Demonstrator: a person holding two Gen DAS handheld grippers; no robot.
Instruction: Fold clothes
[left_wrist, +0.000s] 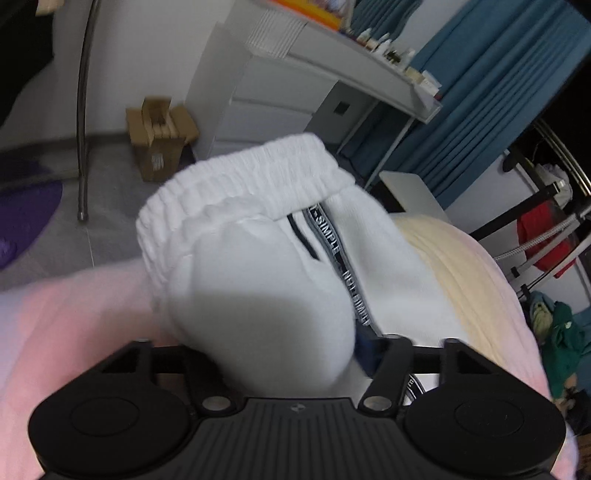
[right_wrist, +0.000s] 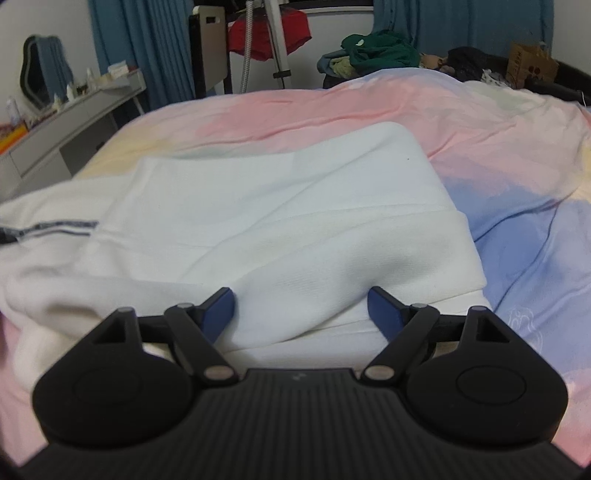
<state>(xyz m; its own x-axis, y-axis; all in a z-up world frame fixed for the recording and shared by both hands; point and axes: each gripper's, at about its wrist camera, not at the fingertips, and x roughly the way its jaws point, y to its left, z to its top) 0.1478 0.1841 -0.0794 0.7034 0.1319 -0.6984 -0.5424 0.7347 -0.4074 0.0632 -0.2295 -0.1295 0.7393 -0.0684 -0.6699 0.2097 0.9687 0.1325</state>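
Observation:
White trousers (left_wrist: 391, 266) with an elastic waistband (left_wrist: 240, 177) and a lettered dark side stripe (left_wrist: 332, 251) lie on a pink, yellow and blue bed cover (left_wrist: 74, 314). My left gripper (left_wrist: 280, 350) is shut on a bulging bunch of their cloth below the waistband. The cloth hides its left finger, and only the right blue pad (left_wrist: 369, 350) shows. In the right wrist view the trouser legs (right_wrist: 280, 206) lie folded over on the bed cover (right_wrist: 517, 240). My right gripper (right_wrist: 303, 310) stands open, and a raised fold of the white cloth lies between its blue pads (right_wrist: 221, 314).
The bed's edge drops to a grey floor with a cardboard box (left_wrist: 159, 136), a metal pole (left_wrist: 83, 110) and a white desk with drawers (left_wrist: 266, 96). Beyond the far side of the bed are a pile of clothes (right_wrist: 376, 51), a paper bag (right_wrist: 532, 66) and blue curtains (right_wrist: 147, 44).

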